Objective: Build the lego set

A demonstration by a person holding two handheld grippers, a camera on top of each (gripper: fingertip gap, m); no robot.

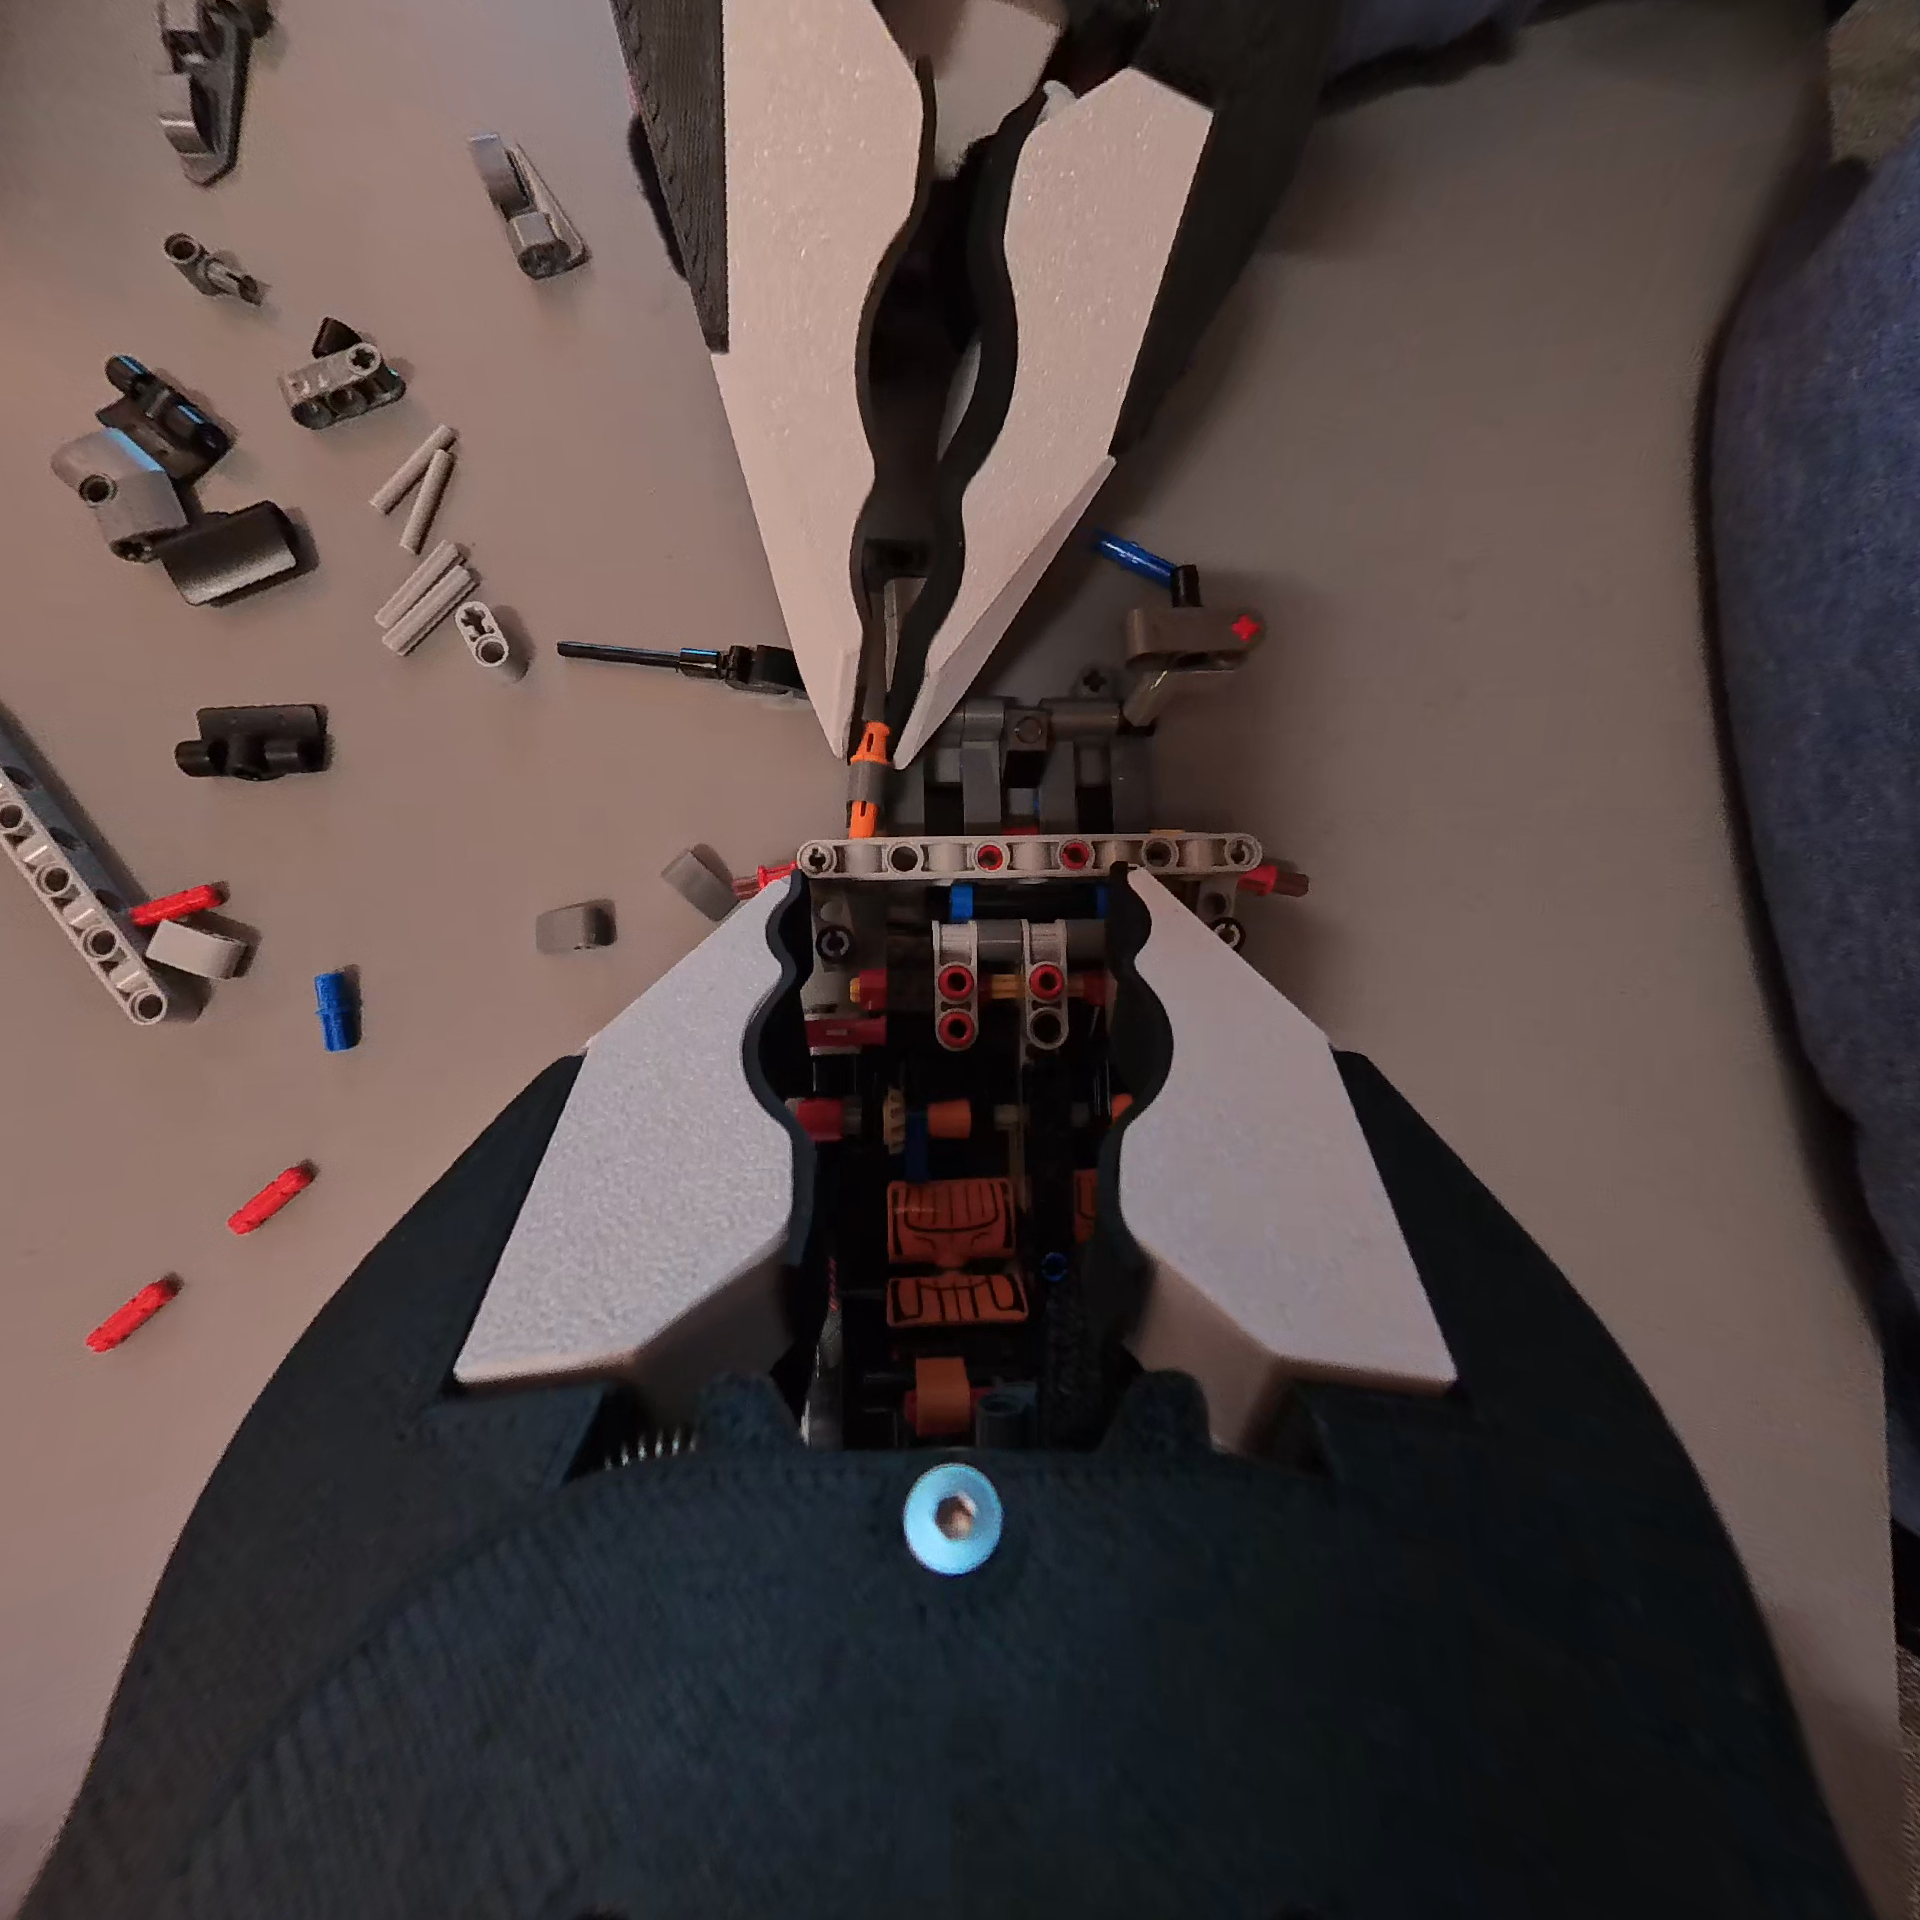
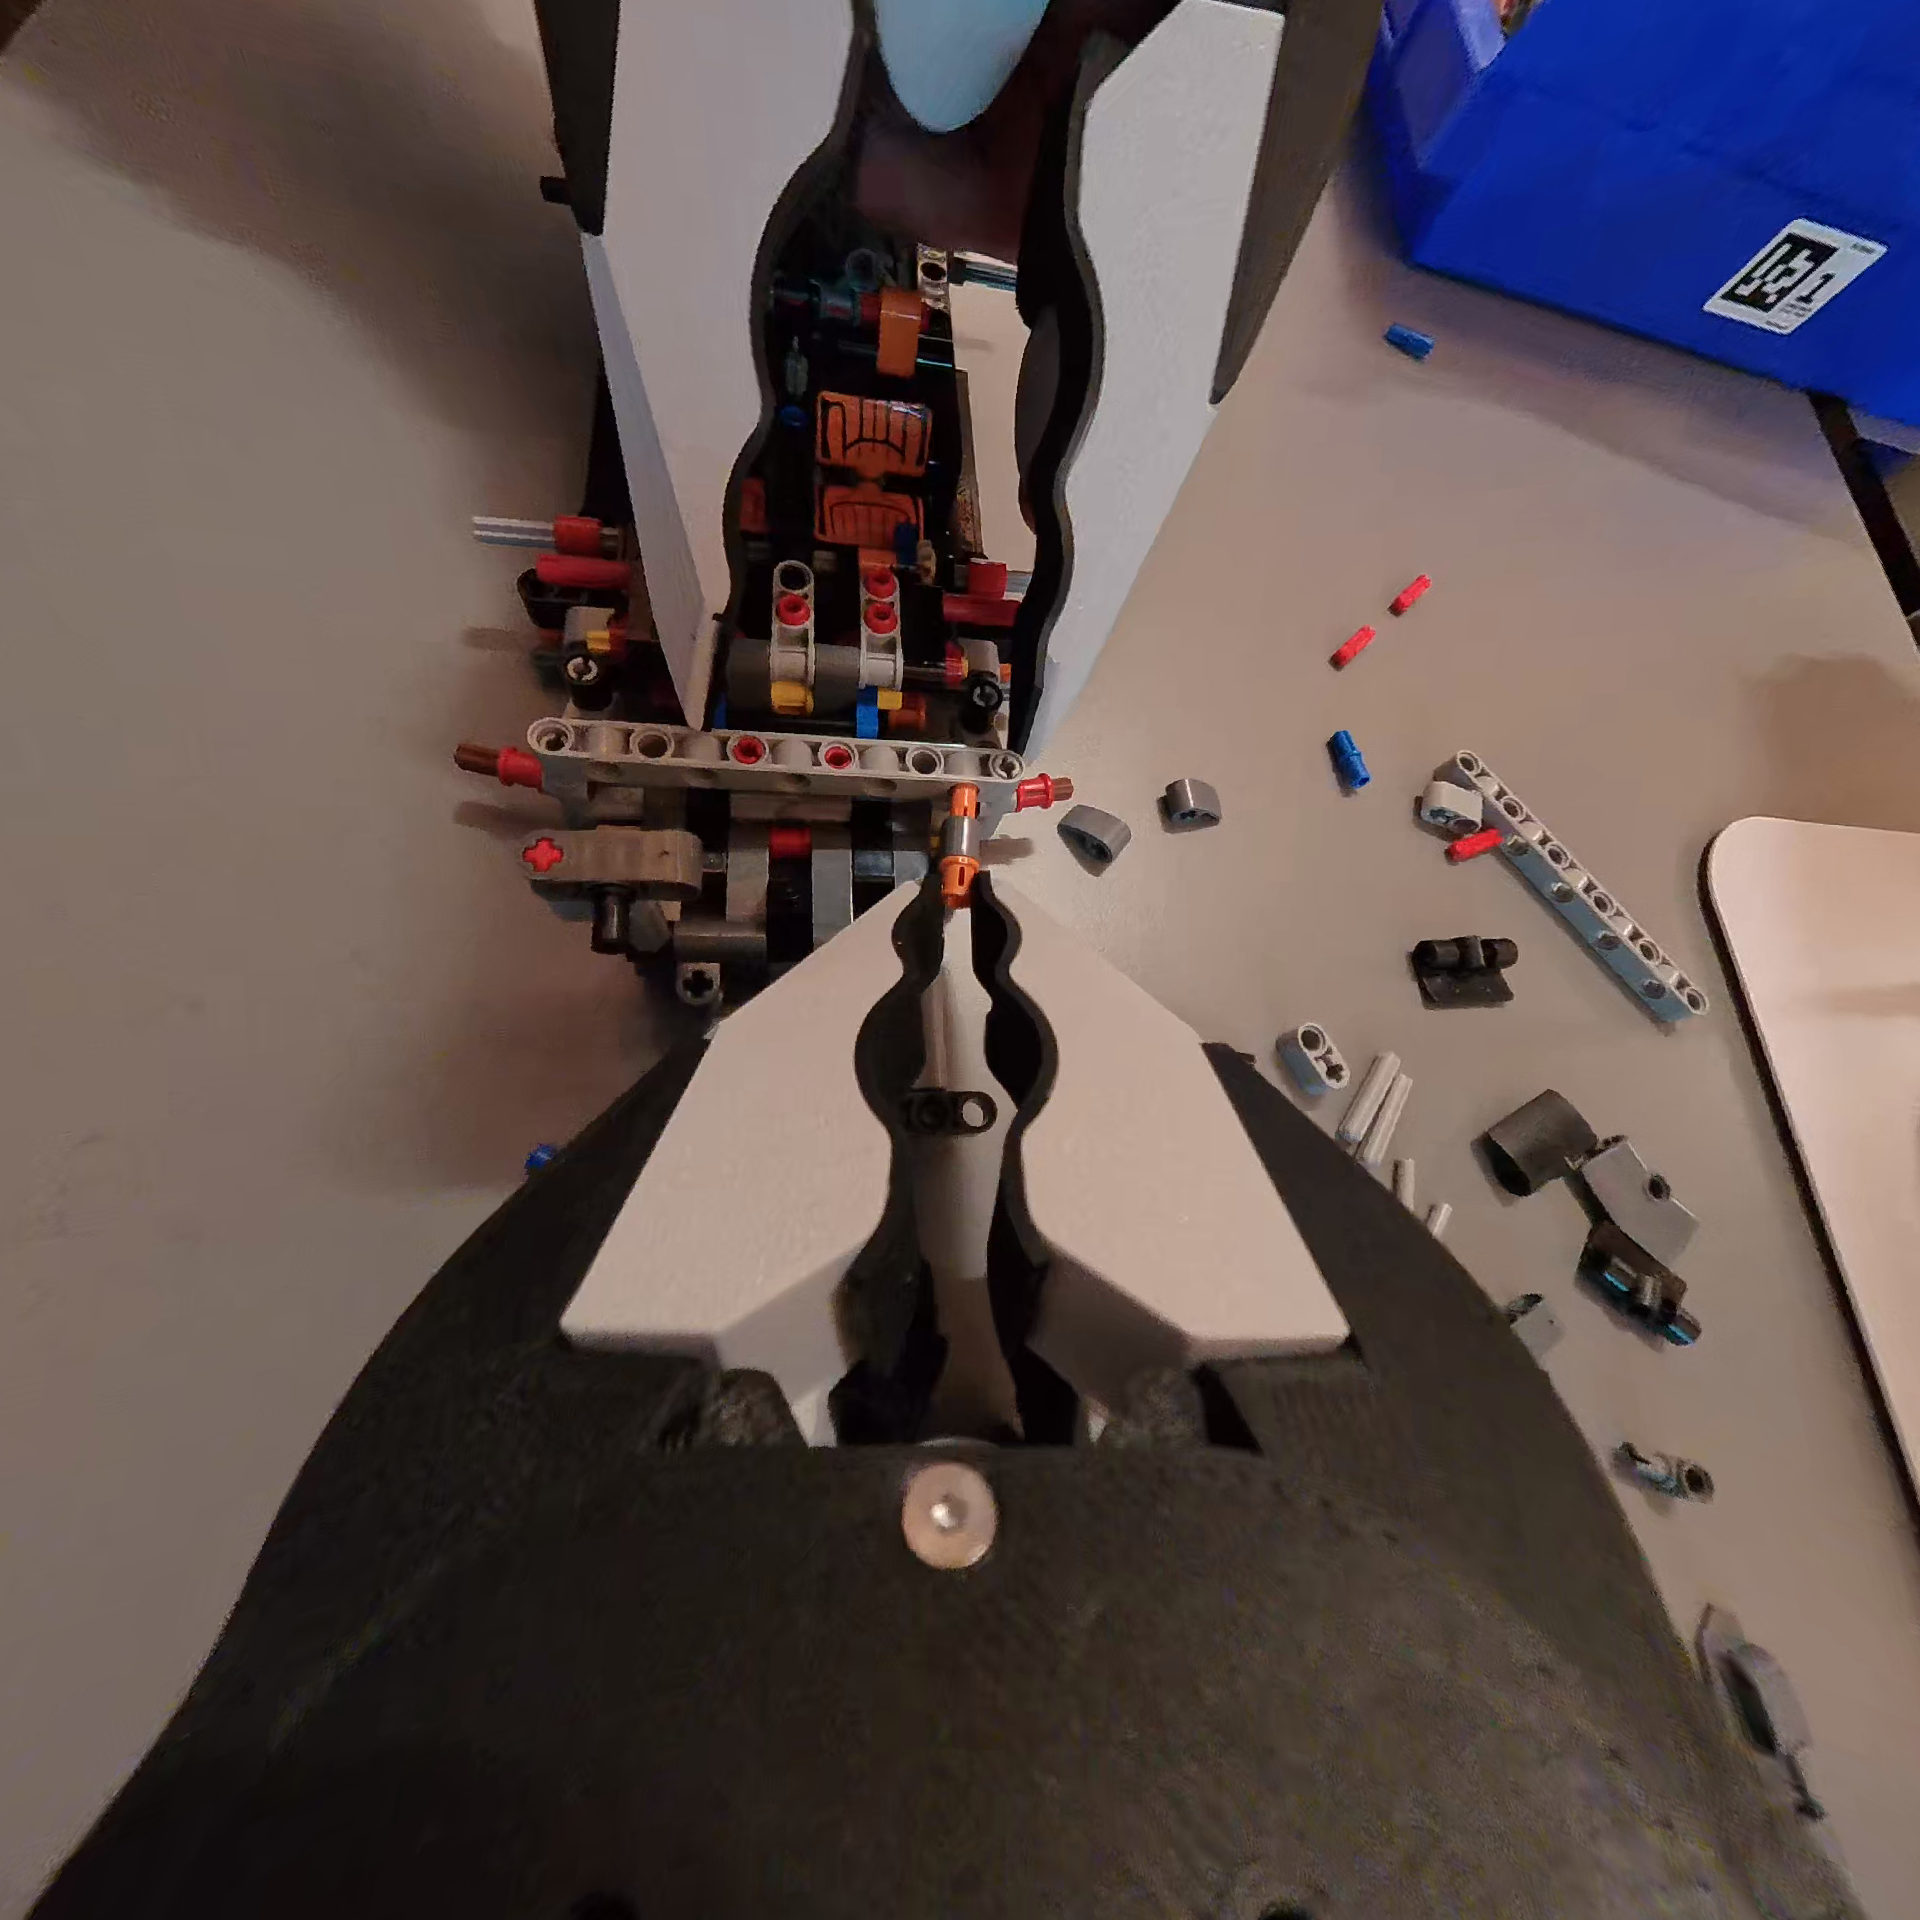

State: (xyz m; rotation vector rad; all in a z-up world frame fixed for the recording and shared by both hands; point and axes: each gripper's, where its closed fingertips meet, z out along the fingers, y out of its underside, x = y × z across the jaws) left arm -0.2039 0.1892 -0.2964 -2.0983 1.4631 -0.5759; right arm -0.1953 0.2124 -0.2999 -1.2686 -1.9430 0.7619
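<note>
Nearest in the left wrist view, the left gripper (image 1: 961,904), its white wedge fingers lined with wavy black pads, was clamped around the half-built black, grey and orange Lego vehicle chassis (image 1: 956,1143), one finger on each flank, so the model sat lengthwise between them on the pale grey tabletop (image 1: 1455,520). Just past the fingertips a long light-grey beam with a row of round holes (image 1: 1029,855) ran crosswise over the chassis, red pins showing in two of its holes. Beyond that beam the right gripper (image 2: 951,883) came in from the opposite side, its fingers drawn narrow and pinching a slim axle tipped with an orange-and-grey connector (image 2: 959,840); the connector's far end touched the end of the crosswise beam at the chassis corner. Farther out on the table, loose parts lay scattered: a small blue pin (image 1: 336,1008), short red pins (image 1: 268,1197), a black hinged block (image 1: 252,740), a bundle of pale grey axle rods (image 1: 421,597) and a second long holed grey beam (image 1: 73,883) lying at a slant. At the far corner in the right wrist view stood a blue plastic bin bearing a black-and-white tag (image 2: 1662,156).
</note>
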